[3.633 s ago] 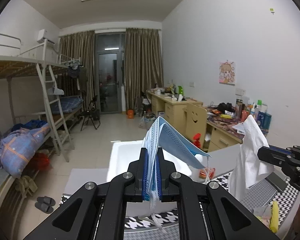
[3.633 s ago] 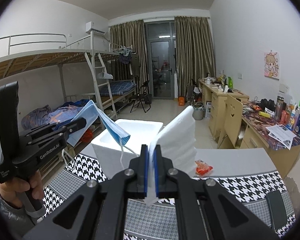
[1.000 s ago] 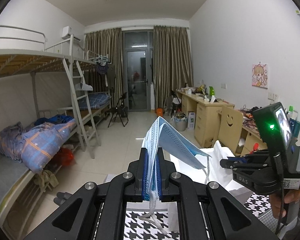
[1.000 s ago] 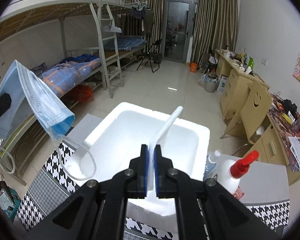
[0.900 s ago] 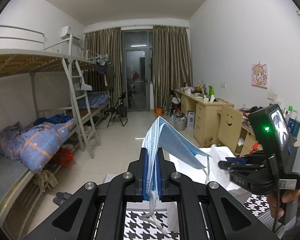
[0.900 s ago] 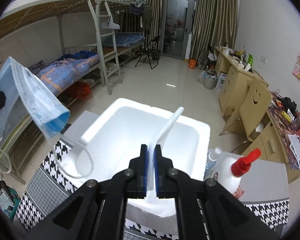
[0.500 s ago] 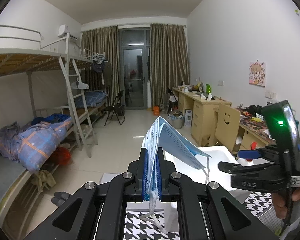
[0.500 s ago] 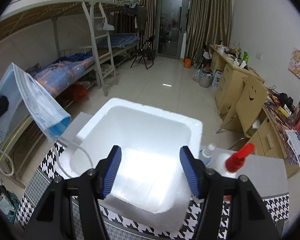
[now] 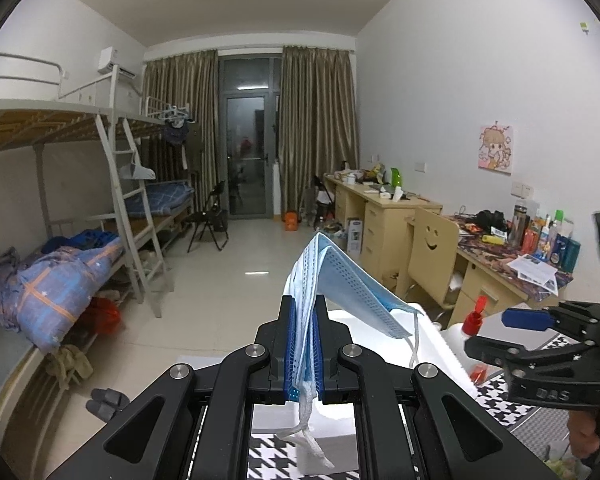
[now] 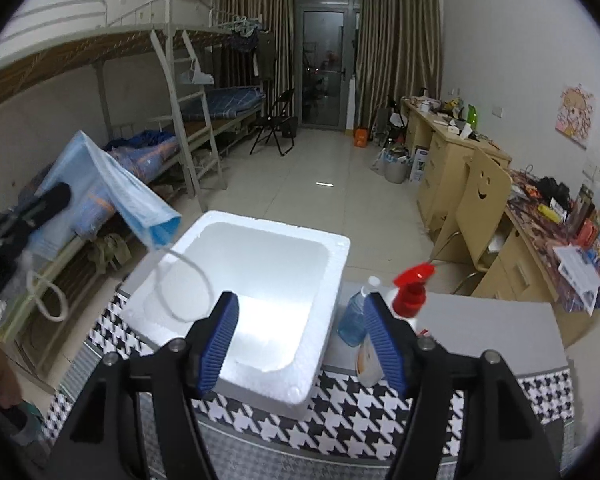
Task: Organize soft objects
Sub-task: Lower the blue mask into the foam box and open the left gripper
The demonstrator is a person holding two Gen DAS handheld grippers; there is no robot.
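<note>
The right gripper point(image 10: 302, 338) hangs wide open and empty above the white foam box point(image 10: 332, 256), its blue pads spread over the near rim. Whatever already lies inside the box is washed out by glare, so I cannot tell how much is stowed. Left of the box, raised above its near-left corner, the left gripper point(image 9: 304, 346) pinches the blue face mask point(image 9: 340, 280) tight, ear loops dangling. By my reckoning the mask has yet to go in.

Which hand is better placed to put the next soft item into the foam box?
Left: its tool is shut on the blue mask, beside the foam box. The right tool is open, holding nothing.
</note>
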